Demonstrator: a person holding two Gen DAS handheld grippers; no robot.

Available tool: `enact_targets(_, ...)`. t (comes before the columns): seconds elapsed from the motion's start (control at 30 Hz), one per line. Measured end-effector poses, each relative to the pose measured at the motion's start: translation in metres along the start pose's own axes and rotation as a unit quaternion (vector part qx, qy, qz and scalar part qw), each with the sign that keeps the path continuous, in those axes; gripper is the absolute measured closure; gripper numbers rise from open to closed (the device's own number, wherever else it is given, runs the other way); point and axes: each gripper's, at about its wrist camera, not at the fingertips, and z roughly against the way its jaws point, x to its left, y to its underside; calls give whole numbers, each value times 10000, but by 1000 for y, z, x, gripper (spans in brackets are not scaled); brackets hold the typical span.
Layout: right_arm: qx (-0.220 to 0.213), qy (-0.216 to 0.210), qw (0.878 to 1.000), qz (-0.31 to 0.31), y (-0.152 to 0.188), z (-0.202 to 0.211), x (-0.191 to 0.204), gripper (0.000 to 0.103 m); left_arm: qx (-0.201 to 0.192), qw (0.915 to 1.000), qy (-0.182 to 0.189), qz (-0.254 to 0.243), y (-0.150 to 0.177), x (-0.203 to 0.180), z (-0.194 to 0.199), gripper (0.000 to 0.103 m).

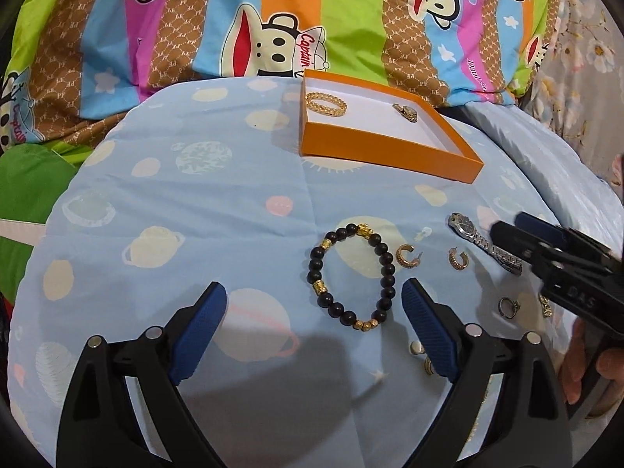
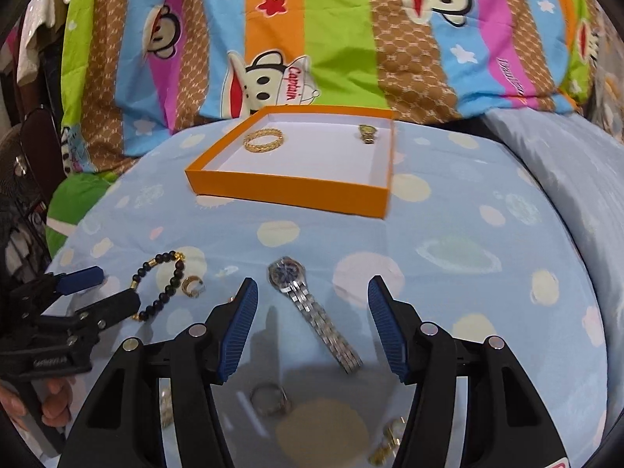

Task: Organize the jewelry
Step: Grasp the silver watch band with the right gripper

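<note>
Blue bedsheet: silver watch lies between right tool's open jaws.

A home bedroom: a bed surface covered in a pale blue planet-print sheet, a striped cartoon-monkey quilt bunched at the far side, and a floral fabric at the far right.

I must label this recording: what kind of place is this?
Probably a bedroom: a light blue planet-print bedsheet under the jewelry, a striped cartoon-monkey quilt behind the shallow orange cardboard box.
</note>
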Motion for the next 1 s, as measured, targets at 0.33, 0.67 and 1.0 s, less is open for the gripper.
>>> enact_targets(0.33, 417, 30, 9991, -53, 0, -26, 2, 76, 132, 9999, 24, -76, 1, -4, -5, 14)
enact_targets(0.67, 243, 4, 9987, -450, 2, -17, -12, 81, 248, 9993, -85, -278, -4, -19, -14, 10)
enact_targets(1.0, 159, 29, 9976, -675, 4, -13, -22, 81, 206, 9995, -249, -68, -9, -15, -17, 10)
